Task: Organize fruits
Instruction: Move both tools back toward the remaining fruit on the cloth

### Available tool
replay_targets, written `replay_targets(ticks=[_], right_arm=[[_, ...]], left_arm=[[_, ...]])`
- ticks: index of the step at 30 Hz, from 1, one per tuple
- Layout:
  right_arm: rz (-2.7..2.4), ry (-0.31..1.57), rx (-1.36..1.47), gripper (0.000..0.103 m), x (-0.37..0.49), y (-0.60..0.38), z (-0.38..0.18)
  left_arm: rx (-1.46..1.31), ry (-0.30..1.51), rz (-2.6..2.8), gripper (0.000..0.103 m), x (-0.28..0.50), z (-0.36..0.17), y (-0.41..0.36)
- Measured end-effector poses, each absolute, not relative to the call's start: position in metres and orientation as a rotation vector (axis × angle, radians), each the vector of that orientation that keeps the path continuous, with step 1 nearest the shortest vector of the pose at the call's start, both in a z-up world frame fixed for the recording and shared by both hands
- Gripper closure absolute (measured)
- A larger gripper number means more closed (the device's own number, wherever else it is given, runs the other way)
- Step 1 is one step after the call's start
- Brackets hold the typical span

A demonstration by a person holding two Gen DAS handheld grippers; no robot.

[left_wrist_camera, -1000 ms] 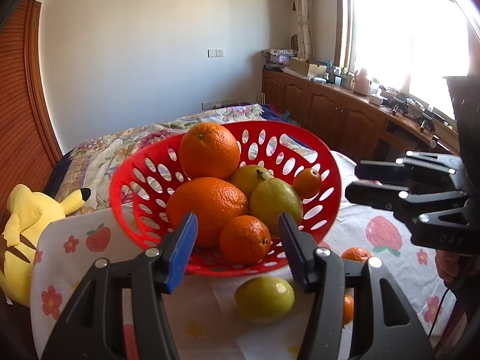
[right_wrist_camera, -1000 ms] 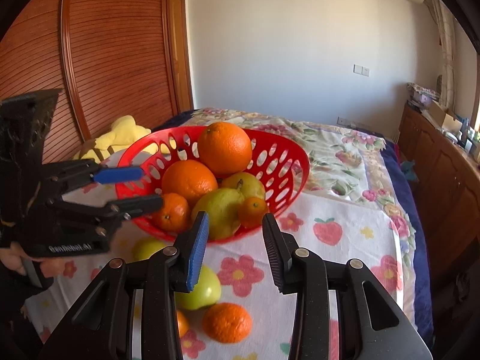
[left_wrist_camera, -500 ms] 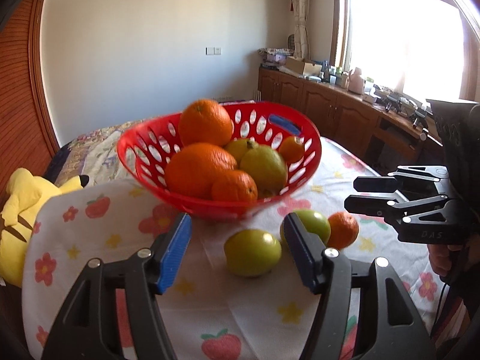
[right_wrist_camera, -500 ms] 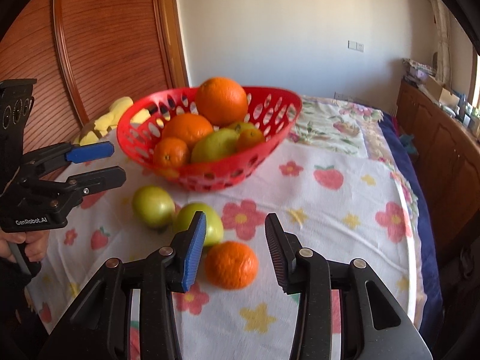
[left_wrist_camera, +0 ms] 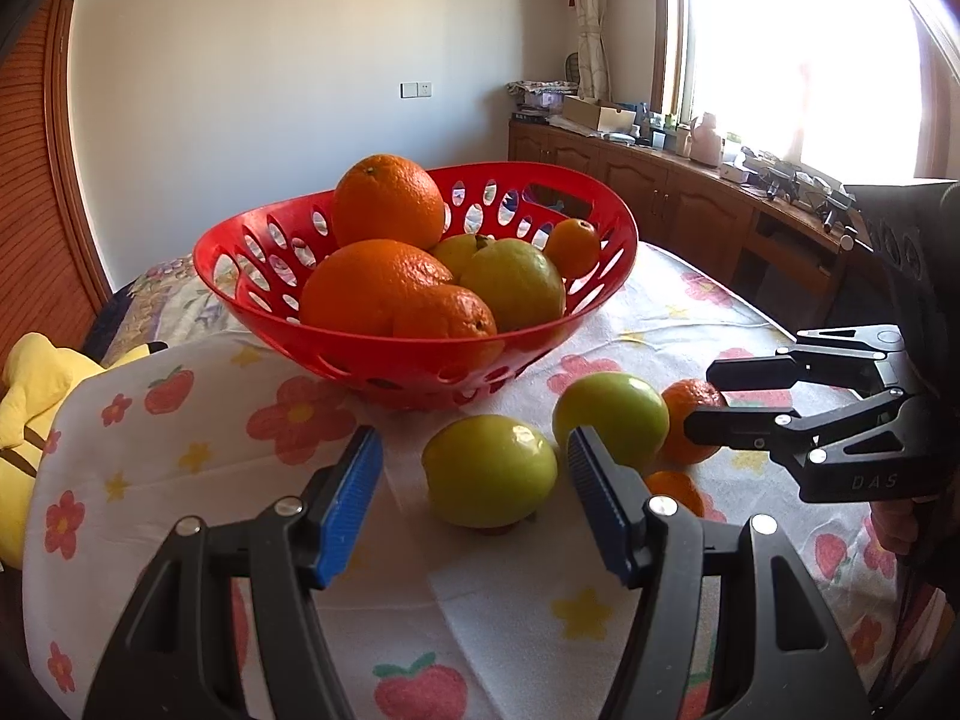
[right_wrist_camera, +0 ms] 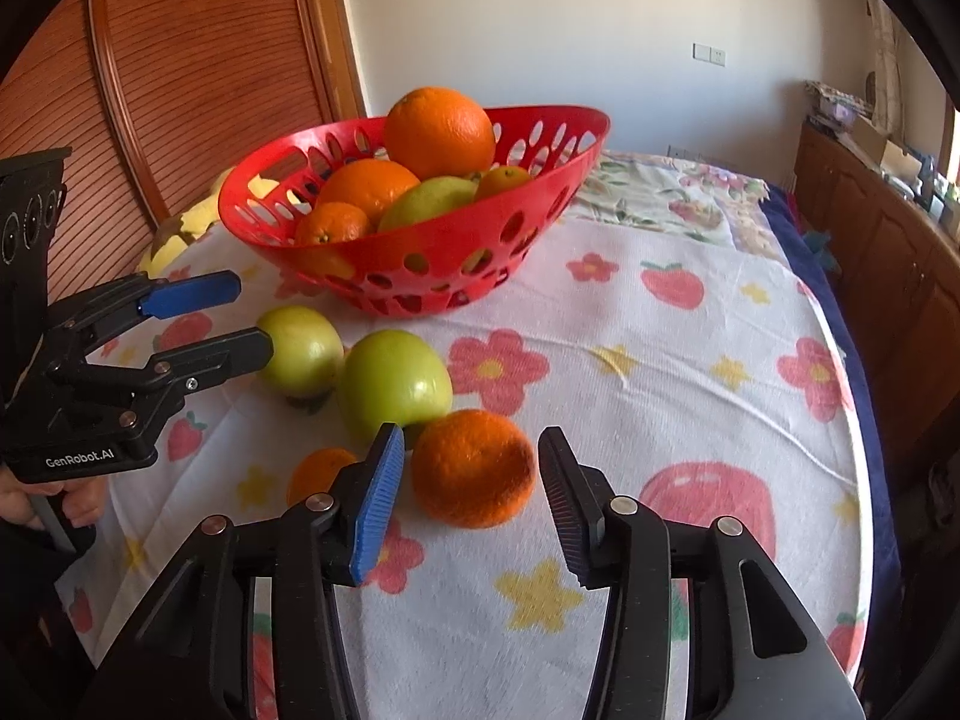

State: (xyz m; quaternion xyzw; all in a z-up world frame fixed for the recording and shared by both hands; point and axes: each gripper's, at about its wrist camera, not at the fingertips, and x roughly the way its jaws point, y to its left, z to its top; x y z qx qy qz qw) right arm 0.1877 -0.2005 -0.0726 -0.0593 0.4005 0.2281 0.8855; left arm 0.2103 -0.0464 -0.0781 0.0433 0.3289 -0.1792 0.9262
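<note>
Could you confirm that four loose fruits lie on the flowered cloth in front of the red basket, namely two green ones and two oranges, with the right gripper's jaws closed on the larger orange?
Not quite: the right wrist view shows the right gripper open around the larger orange, not closed on it.

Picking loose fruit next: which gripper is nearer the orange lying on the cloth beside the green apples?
Right. The right gripper has its open jaws on either side of the orange. The left gripper is open around a green fruit farther off.
</note>
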Motion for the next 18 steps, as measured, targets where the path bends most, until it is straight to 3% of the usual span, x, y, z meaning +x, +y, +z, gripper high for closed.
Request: replay_targets(ticks=[18], right_arm=[[0.467, 0.882, -0.098, 0.050, 0.195, -0.202, -0.089]], left_arm=[[0.119, 0.720, -0.352, 0.039, 0.219, -0.089, -0.054]])
